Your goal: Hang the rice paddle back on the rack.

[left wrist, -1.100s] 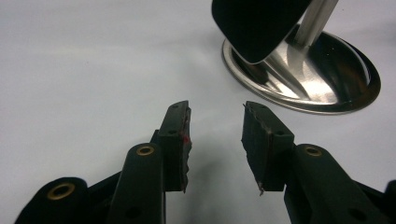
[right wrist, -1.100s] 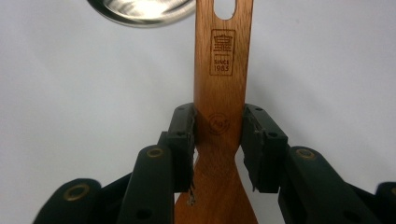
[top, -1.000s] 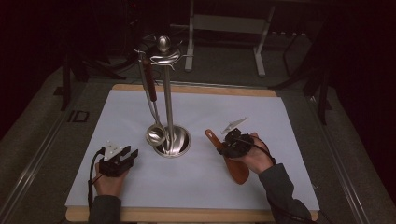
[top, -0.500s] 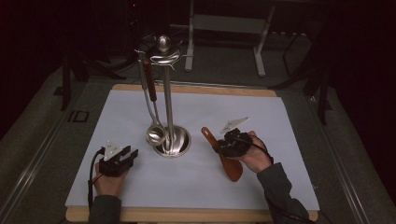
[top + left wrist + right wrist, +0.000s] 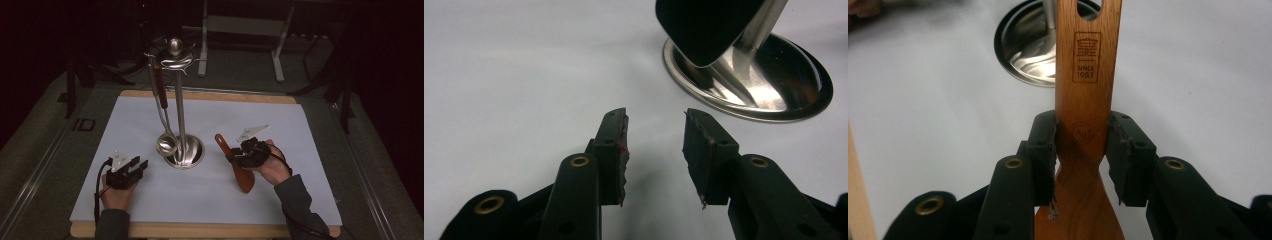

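Note:
A steel utensil stand rises from a round base in the middle of the white mat. A ladle hangs from its top hooks, its bowl just above the base. My right gripper is shut on a wooden spatula, right of the stand. In the right gripper view its pads press both edges of the spatula's handle, which points at the base. My left gripper rests on the mat left of the base, open with nothing between its jaws. The base lies ahead of it.
The white mat covers a wooden table whose edge runs along the front. A metal frame stands on the dark floor behind the table. A hand holds each gripper from the near side.
The spatula's handle tip has swung slightly left, toward the stand's base. The left gripper has not moved.

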Tool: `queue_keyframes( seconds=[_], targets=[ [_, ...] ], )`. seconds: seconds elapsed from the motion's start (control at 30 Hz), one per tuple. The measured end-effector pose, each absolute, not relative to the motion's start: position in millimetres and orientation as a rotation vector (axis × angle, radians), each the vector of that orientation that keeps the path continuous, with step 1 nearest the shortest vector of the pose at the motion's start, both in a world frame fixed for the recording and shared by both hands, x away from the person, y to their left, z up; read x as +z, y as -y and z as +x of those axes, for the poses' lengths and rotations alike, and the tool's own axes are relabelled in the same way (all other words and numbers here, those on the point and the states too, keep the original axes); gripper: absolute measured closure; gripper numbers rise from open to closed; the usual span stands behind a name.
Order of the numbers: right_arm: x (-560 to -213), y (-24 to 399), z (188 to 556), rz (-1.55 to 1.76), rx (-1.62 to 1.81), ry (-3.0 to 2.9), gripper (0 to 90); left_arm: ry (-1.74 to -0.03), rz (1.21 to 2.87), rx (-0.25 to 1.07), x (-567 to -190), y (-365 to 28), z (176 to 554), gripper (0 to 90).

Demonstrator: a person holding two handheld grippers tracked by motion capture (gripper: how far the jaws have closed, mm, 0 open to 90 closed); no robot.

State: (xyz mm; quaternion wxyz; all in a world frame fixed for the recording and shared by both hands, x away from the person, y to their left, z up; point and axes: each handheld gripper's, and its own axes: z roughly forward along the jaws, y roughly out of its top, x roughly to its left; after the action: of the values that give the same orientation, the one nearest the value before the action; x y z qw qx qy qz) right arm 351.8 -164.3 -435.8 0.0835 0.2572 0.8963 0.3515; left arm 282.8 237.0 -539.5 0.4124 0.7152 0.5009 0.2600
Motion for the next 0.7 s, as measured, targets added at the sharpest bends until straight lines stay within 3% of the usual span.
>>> queue_keyframes(
  seconds=[0.7],
  targets=[
    [-425.1,155.1,349.9,0.704,1.169,-2.653,66.1,-1.259,1.797,0.654,-539.5,-236.8,282.7,61.9]
  ],
)
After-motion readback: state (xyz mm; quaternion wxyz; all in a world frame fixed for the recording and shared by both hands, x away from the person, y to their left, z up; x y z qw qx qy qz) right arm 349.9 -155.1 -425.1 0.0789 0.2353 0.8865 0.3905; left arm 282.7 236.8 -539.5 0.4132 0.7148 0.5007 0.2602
